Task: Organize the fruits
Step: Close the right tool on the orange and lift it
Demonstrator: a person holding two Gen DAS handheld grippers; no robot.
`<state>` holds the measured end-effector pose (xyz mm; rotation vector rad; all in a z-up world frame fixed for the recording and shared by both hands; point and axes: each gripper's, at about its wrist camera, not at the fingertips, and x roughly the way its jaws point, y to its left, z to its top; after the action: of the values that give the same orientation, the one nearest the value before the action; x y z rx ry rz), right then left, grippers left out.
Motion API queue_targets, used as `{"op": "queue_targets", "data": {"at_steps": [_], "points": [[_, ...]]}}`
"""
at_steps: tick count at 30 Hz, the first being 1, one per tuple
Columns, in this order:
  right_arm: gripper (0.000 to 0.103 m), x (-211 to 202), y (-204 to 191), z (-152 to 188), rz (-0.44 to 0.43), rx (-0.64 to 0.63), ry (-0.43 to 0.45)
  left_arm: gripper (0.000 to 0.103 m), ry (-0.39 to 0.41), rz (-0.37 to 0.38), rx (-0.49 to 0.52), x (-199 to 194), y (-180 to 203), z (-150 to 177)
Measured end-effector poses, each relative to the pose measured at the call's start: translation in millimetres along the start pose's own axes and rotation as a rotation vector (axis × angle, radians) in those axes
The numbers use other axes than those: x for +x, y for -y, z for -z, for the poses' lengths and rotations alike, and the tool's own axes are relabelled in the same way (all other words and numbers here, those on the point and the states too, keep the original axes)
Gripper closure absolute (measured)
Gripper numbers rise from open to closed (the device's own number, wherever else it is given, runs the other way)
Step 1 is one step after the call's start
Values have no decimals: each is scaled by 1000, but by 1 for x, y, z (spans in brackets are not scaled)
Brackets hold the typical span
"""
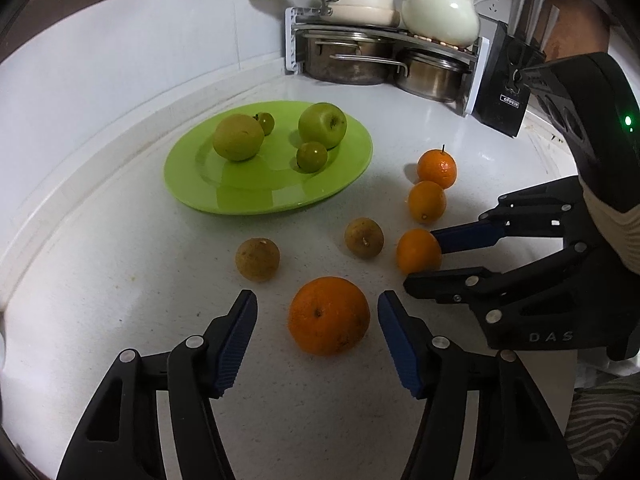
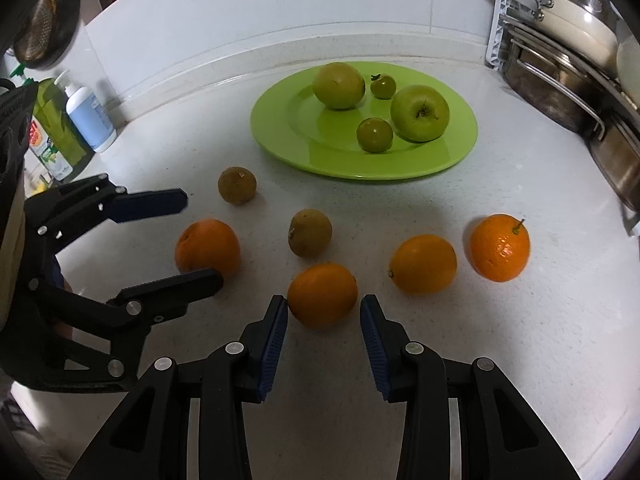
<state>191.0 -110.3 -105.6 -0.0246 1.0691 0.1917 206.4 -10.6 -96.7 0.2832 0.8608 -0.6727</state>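
Note:
A large orange (image 1: 329,315) lies on the white counter between the fingers of my left gripper (image 1: 317,295), which is open with a gap on each side of the fruit. The right wrist view shows the left gripper (image 2: 200,240) straddling that orange (image 2: 207,246). My right gripper (image 2: 323,300) is open, its tips close on either side of a smaller orange (image 2: 322,294) that rests on the counter; I cannot tell whether they touch it. Two more oranges (image 2: 423,263) (image 2: 499,247) and two brown fruits (image 2: 237,185) (image 2: 310,233) lie loose. The green plate (image 2: 280,128) holds several green fruits.
A rack with steel pots and cream pans (image 1: 360,40) and a black knife block (image 1: 506,92) stand at the back right corner. Soap bottles (image 2: 86,114) stand at the left by the wall. The counter's raised back edge runs behind the plate.

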Motion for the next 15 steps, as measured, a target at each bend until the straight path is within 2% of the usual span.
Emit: {"op": "queue_targets", "data": {"at_steps": [8, 15], "points": [[65, 3, 0, -3, -11, -4, 6, 61, -13, 33, -36, 6, 0, 1], [66, -2, 2, 0, -7, 11, 25, 61, 0, 22, -79, 5, -1, 4]]}}
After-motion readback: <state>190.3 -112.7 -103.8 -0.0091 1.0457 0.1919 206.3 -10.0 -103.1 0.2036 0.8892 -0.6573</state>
